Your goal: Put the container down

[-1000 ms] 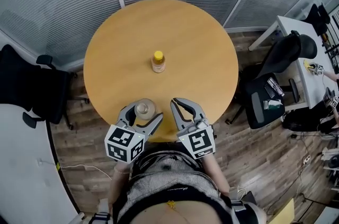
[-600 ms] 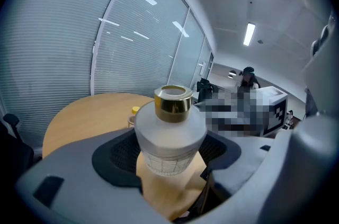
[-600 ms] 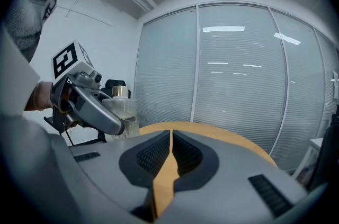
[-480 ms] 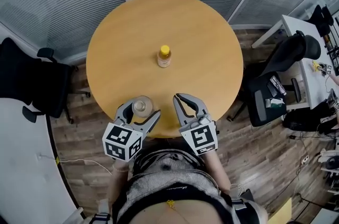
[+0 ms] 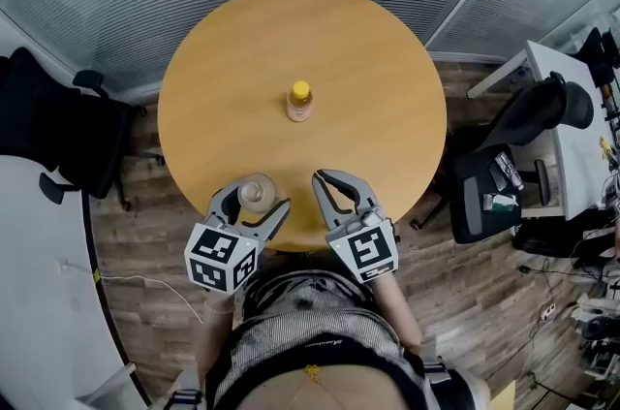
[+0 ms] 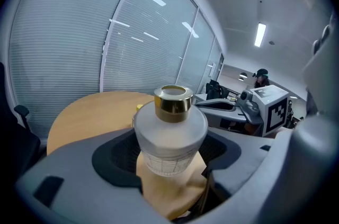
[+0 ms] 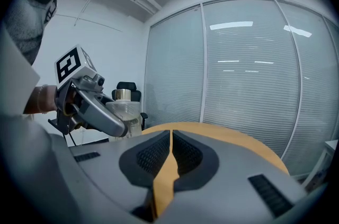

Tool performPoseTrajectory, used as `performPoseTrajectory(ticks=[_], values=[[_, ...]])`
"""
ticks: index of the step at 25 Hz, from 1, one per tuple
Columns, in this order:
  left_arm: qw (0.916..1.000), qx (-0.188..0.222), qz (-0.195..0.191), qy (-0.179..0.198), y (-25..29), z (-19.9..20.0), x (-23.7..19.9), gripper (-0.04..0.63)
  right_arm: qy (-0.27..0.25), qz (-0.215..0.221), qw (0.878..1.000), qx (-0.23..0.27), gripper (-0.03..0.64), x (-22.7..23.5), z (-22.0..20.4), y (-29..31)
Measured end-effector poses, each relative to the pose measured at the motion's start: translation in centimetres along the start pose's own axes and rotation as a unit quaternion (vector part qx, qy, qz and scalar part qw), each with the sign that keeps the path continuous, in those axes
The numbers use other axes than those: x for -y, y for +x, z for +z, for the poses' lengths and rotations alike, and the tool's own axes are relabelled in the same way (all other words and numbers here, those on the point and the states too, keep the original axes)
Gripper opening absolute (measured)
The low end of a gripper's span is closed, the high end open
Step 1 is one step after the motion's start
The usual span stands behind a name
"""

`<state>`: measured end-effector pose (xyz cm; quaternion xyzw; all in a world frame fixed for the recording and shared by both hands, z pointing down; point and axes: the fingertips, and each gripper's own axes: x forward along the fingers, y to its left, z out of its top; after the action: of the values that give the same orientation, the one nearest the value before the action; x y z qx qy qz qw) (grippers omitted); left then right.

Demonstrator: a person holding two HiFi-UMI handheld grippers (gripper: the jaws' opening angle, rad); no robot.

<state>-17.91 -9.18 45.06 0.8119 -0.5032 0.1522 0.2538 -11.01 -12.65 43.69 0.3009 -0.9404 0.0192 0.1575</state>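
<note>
A frosted glass container (image 5: 257, 193) with a gold collar stands upright between the jaws of my left gripper (image 5: 254, 198), which is shut on its body. It is over the near edge of the round wooden table (image 5: 368, 88); I cannot tell whether its base touches the wood. In the left gripper view the container (image 6: 170, 135) fills the middle, the jaws pressing its sides. My right gripper (image 5: 323, 181) is just to its right, shut and holding nothing. In the right gripper view its jaws (image 7: 170, 135) meet, and the container (image 7: 124, 106) shows at left.
A small bottle with a yellow cap (image 5: 299, 101) stands near the table's middle. A black office chair (image 5: 58, 141) is at the left, more chairs (image 5: 504, 175) and a desk at the right. Blinded glass walls curve behind the table.
The head view has shifted a little. My left gripper, still shut on the container, has drifted slightly left along the near edge. The right gripper stays shut beside it.
</note>
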Motion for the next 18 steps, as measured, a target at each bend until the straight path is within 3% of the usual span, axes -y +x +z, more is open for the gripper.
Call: performPoseTrajectory(ticks=[18], values=[[0.9997,0.006,0.02,-0.011,6.6,2.8,5.6,0.344,-0.006,0.026,1.0,-0.002,0.026,7.7,-1.2,-3.6]])
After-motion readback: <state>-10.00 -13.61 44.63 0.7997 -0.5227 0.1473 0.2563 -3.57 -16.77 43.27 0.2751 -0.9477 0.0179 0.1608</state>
